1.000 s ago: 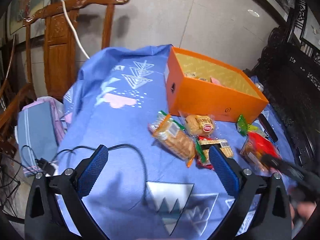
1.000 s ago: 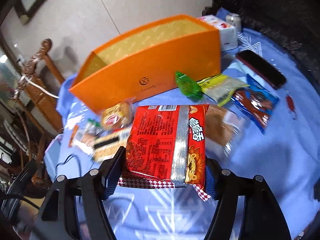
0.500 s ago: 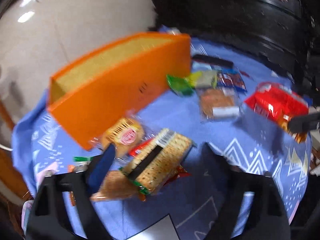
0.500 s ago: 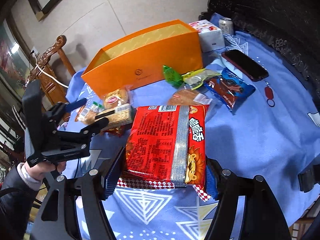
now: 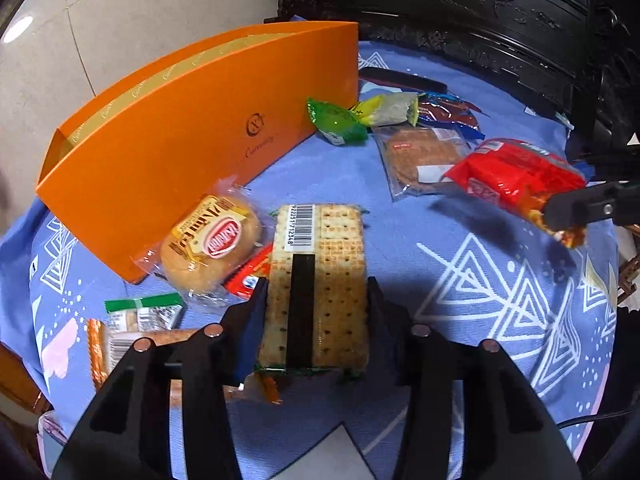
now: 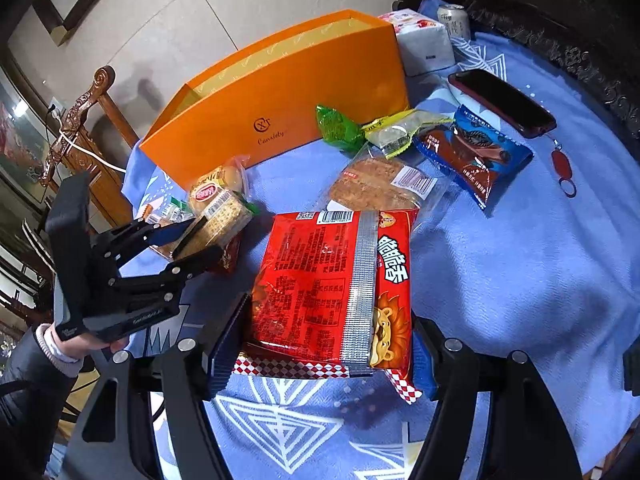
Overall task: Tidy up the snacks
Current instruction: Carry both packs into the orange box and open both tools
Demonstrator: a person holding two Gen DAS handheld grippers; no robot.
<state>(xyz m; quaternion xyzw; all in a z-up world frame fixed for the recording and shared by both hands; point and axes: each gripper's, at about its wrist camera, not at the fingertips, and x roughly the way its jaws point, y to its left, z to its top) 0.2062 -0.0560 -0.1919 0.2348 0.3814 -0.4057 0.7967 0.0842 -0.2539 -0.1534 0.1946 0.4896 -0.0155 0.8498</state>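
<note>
An open orange box [image 5: 200,132] [image 6: 280,108] stands on the blue tablecloth. In front of it lies a clear pack of square crackers [image 5: 320,264] [image 6: 226,216], beside a wrapped bun [image 5: 212,244] [image 6: 212,188]. My left gripper [image 5: 316,296] [image 6: 204,238] straddles the cracker pack; its jaws are closing and the pads touch both long sides. My right gripper [image 6: 332,320] is shut on a red snack bag [image 6: 332,280] [image 5: 516,176], held above the cloth at the right.
A green packet [image 5: 336,124], a yellow-green one [image 6: 400,130], a toast pack [image 5: 424,156] and a blue cookie packet [image 6: 476,156] lie right of the box. A phone [image 6: 504,100], key fob [image 6: 562,168], can [image 6: 452,20] and white carton [image 6: 420,44] sit behind. Small packs [image 5: 140,316] lie near the left edge.
My left gripper rolled, swung toward the box and came down over the cracker pack, its jaws narrowing from wide open onto the pack. The right gripper drew back a little, still holding the red bag.
</note>
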